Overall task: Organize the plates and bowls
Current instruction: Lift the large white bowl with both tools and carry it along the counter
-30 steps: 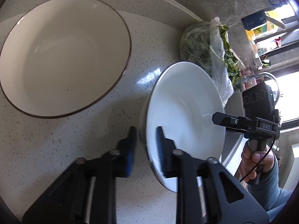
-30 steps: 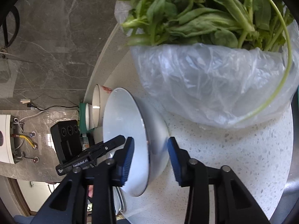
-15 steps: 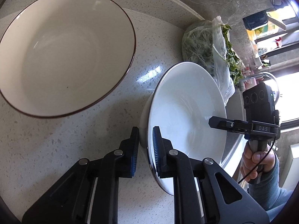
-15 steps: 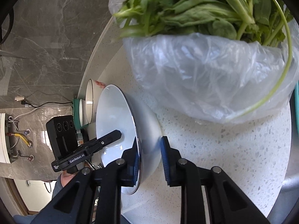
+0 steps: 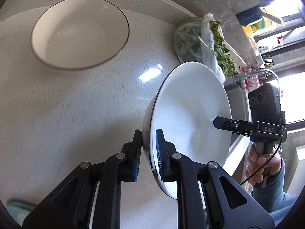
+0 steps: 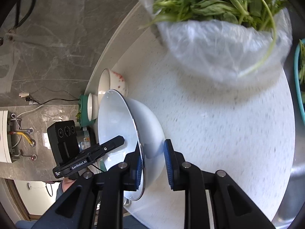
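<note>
A plain white bowl [image 5: 190, 114] and a cream bowl [image 5: 80, 32] with a thin dark rim sit over a pale speckled countertop [image 5: 66, 105], near green leaves in a clear plastic bag [image 6: 219, 43], against grey-veined marble wall [image 6: 57, 28].

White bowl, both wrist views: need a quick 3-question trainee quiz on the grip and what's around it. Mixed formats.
1. True or false: the white bowl is clamped at its rim by both the left gripper and the right gripper.
2. Multiple choice: what lies on the counter behind the white bowl in the left wrist view? A) a kettle B) a plastic bag of leafy greens C) a cutting board
3. Fill in: the other large bowl on the counter, the cream bowl, has a ____ rim line.

Key: 1 true; 2 B; 3 dark
</note>
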Motion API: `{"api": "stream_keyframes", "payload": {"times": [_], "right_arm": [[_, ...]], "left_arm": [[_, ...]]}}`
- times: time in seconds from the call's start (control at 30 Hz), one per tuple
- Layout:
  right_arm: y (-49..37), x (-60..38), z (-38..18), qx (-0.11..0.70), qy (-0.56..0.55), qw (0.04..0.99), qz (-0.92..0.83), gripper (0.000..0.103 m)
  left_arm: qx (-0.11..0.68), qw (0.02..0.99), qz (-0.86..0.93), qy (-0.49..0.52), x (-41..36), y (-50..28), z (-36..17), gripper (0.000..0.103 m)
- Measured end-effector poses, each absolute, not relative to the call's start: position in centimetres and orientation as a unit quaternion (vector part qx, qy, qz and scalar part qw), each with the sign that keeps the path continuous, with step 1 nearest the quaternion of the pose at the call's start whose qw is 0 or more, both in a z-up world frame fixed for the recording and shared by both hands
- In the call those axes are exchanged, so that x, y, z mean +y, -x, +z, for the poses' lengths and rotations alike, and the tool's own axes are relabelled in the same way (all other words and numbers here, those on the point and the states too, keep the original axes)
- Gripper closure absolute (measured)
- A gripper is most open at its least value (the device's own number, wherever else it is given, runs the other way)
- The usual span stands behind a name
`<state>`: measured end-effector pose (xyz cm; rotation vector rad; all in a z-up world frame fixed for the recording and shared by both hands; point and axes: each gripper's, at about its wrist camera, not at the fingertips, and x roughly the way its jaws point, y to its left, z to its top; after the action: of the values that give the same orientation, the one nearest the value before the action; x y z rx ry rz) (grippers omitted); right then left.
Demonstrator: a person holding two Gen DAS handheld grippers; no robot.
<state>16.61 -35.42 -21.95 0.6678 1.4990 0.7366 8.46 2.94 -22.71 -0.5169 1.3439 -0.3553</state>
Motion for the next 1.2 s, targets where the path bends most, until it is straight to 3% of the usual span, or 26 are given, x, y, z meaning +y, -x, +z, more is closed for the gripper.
{"api": "stream_keyframes", "payload": {"times": [0.3, 0.63, 1.2], "right_arm": [[-11.7, -35.6, -21.1, 0.67, -0.29, 0.599, 0.327, 0.078], [-8.1, -36.2, -22.9, 0.688, -0.291, 0.583, 0.319, 0.077], [-6.6, -37.2, -25.7, 0.693, -0.298, 0.576, 0.316, 0.076]], "left_arm": [[0.628, 0.728, -0.153, 0.228, 2.0, -2.2, -21.5, 0.09], [0.648, 0.713, -0.143, 0.226, 0.6, 3.0, -23.7, 0.09], [0.658, 0.708, -0.131, 0.218, -1.3, 3.0, -26.8, 0.09]]}}
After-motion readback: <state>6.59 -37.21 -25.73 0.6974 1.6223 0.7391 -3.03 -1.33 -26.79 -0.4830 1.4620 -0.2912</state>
